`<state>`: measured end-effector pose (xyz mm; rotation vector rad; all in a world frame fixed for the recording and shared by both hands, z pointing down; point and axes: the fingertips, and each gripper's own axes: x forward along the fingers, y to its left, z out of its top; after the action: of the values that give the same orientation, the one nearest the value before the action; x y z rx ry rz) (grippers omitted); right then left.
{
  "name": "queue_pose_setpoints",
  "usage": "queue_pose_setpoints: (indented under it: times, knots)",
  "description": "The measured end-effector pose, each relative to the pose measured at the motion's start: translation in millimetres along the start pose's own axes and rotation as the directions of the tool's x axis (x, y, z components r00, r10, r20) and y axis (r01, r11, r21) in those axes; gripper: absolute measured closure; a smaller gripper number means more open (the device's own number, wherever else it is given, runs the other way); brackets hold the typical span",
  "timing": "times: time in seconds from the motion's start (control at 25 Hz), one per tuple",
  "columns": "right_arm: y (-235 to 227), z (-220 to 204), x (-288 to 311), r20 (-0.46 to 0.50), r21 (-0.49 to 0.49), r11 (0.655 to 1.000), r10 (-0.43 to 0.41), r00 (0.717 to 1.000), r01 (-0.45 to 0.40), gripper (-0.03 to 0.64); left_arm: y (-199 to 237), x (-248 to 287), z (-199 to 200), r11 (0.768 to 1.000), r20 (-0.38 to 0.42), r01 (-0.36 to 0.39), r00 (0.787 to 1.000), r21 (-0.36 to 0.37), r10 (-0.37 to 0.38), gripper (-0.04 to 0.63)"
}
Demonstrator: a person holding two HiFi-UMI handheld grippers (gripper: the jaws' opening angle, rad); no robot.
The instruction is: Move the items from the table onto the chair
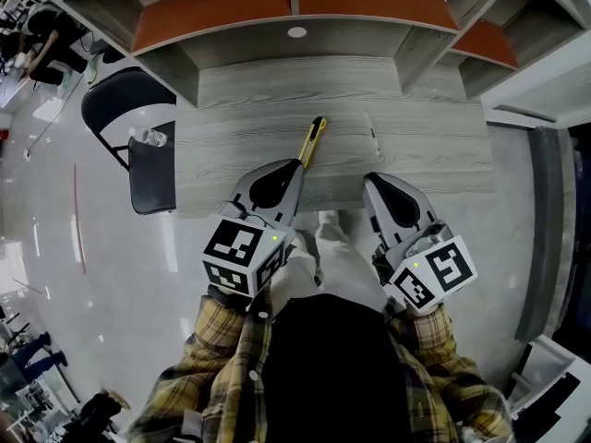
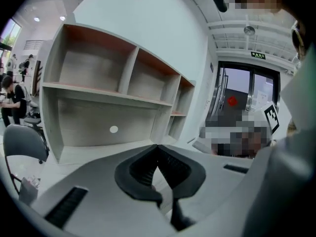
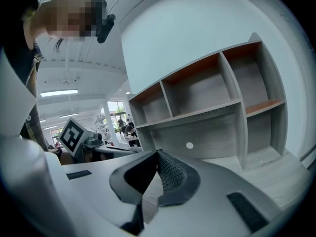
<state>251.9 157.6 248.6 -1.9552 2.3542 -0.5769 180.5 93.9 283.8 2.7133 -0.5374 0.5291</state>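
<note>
**Head view: two light items left on the table, both grippers clenched and empty**

Head view shows a yellow-and-black utility knife (image 1: 312,142) lying on the grey table (image 1: 434,146), just ahead of the left gripper (image 1: 295,166). A slim item, judged to be a pen (image 1: 372,137), lies to its right on the same surface, ahead of the right gripper (image 1: 370,179). The two items are apart from each other, and neither is touched by a gripper.

Both pairs of jaws are seen pressed together with nothing between them. This is confirmed in the left gripper view (image 2: 158,147) and the right gripper view (image 3: 158,152).

The knife is judged light and rigid, with a smooth casing that may slip. It is best taken across its narrow width near the middle of the handle, so that it does not tip. The pen is judged lighter still, stiff, thin and liable to roll. A pinch at mid-length, low against the tabletop, would be called for.

Counted: one knife and one pen on the table, so two items in all. One chair (image 1: 155,183) stands at the table's left end. One clear bottle (image 1: 153,137) is already lying on its seat.
</note>
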Motion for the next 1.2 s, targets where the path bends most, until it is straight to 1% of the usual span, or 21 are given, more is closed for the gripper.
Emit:
queue_pose_setpoints:
  times: [0.08, 0.2, 0.36, 0.44, 0.48, 0.64, 0.68, 0.8, 0.96, 1.2]
  knots:
    - [-12.8, 7.1, 4.5, -0.002, -0.008, 1.000, 0.011, 1.000, -0.011, 0.598, 5.6, 16.6, -4.7, 1.000, -0.032, -0.019, 0.999, -0.018, 0.018, 0.591]
    - [-32.7, 15.6, 8.8, -0.007, -0.014, 1.000, 0.025, 1.000, -0.025, 0.598, 12.9, 38.8, -11.6, 0.997, -0.075, -0.048, 0.996, -0.064, 0.043, 0.590]
    - [-59.9, 17.9, 9.5, -0.015, -0.006, 0.999, 0.033, 0.999, -0.033, 0.598, 18.0, 65.3, -20.6, 0.994, -0.119, -0.084, 0.990, -0.075, 0.075, 0.585]
    - [-69.3, 16.1, 9.1, -0.024, 0.001, 0.999, 0.039, 0.999, -0.039, 0.598, 19.2, 75.4, -25.2, 0.992, -0.140, -0.094, 0.987, -0.081, 0.082, 0.553]
    - [-73.4, 15.3, 9.3, -0.029, 0.004, 0.999, 0.043, 0.999, -0.043, 0.598, 19.5, 80.7, -27.6, 0.992, -0.154, -0.093, 0.985, -0.084, 0.079, 0.524]
    - [-89.6, 13.2, 10.1, -0.045, 0.012, 0.998, 0.057, 0.997, -0.056, 0.598, 19.3, 101.9, -42.8, 0.993, -0.220, -0.081, 0.973, -0.081, 0.062, 0.450]
    - [-92.9, 12.5, 10.4, -0.047, 0.017, 0.998, 0.059, 0.997, -0.058, 0.598, 20.8, 106.3, -48.7, 0.994, -0.239, -0.086, 0.969, -0.073, 0.066, 0.425]
    - [-101.8, 9.6, 11.8, -0.054, 0.034, 0.998, 0.062, 0.997, -0.060, 0.598, 30.3, 120.5, -69.2, 0.993, -0.292, -0.109, 0.952, -0.049, 0.091, 0.386]
    - [-113.5, 0.4, 12.5, -0.076, 0.060, 0.997, 0.059, 0.995, -0.055, 0.598, 51.7, 141.4, -105.7, 0.986, -0.367, -0.167, 0.919, -0.024, 0.147, 0.385]
    - [-123.8, -22.7, 16.1, -0.120, 0.099, 0.993, 0.067, 0.991, -0.056, 0.598, 76.8, 172.2, -163.0, 0.976, -0.476, -0.216, 0.863, -0.040, 0.172, 0.385]
